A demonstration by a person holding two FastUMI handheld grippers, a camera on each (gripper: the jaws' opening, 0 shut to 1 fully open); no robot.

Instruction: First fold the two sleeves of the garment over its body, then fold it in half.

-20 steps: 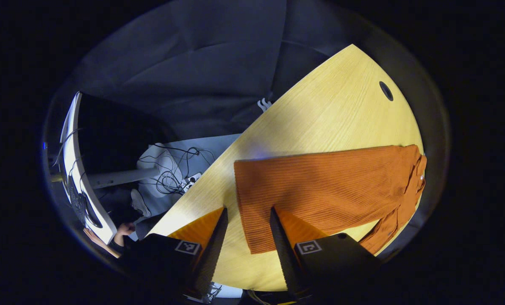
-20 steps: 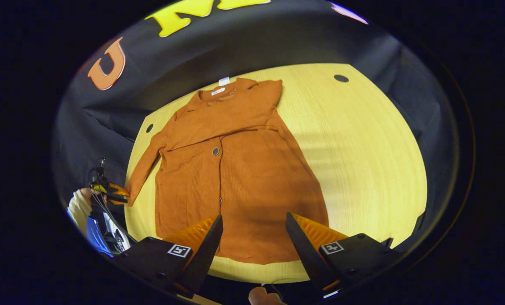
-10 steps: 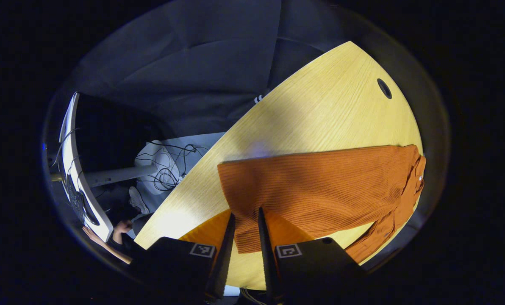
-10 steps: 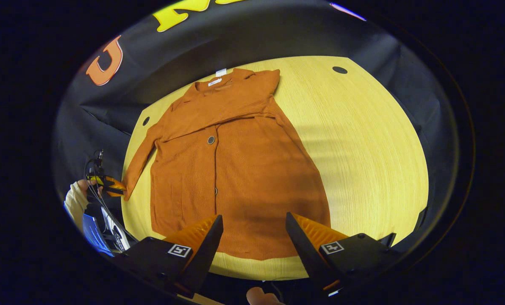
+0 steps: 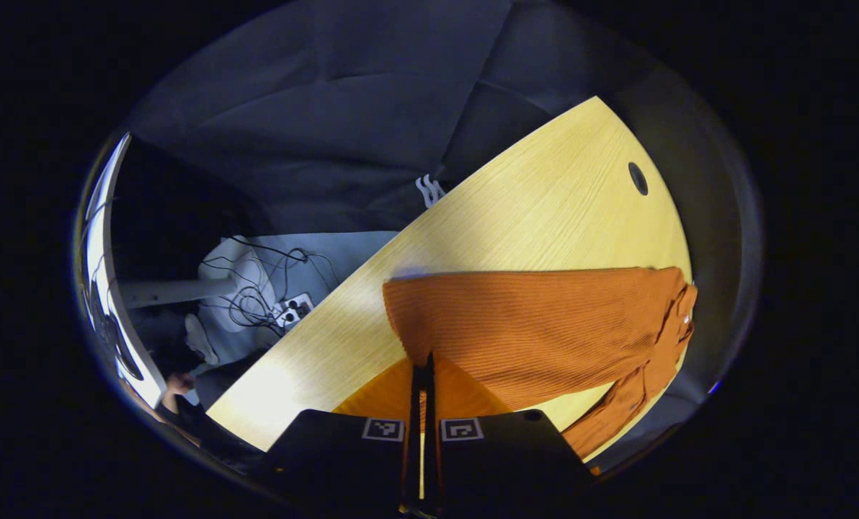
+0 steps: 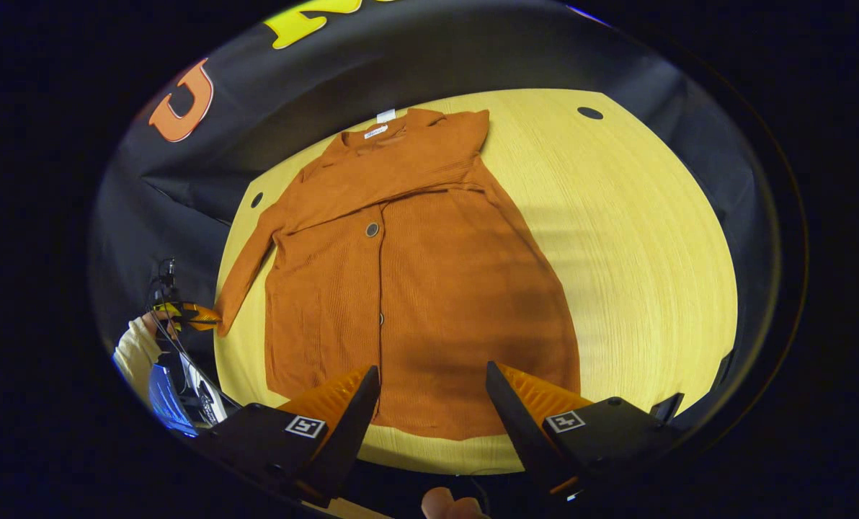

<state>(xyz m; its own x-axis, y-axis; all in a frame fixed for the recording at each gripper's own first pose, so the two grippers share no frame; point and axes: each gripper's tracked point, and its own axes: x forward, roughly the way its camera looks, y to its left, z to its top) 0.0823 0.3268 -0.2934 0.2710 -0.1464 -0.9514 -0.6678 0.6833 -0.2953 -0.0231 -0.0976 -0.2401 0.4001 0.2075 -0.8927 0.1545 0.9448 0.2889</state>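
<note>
Pinching the sleeve [image 5: 421, 375] cuff, the left gripper [image 5: 422, 364] is clamped; the right gripper [image 6: 433, 378] hangs wide apart over the garment [image 6: 415, 288].

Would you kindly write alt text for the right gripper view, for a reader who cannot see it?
An orange cardigan lies flat on a pale wooden table, one sleeve already folded across its chest and the other sleeve still stretched out. The right gripper hovers open above the hem, while the left gripper meets the outstretched sleeve's cuff at the table's edge.

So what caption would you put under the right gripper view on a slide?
Open right gripper above the hem of an orange cardigan on a wooden table, one sleeve still spread out.
</note>
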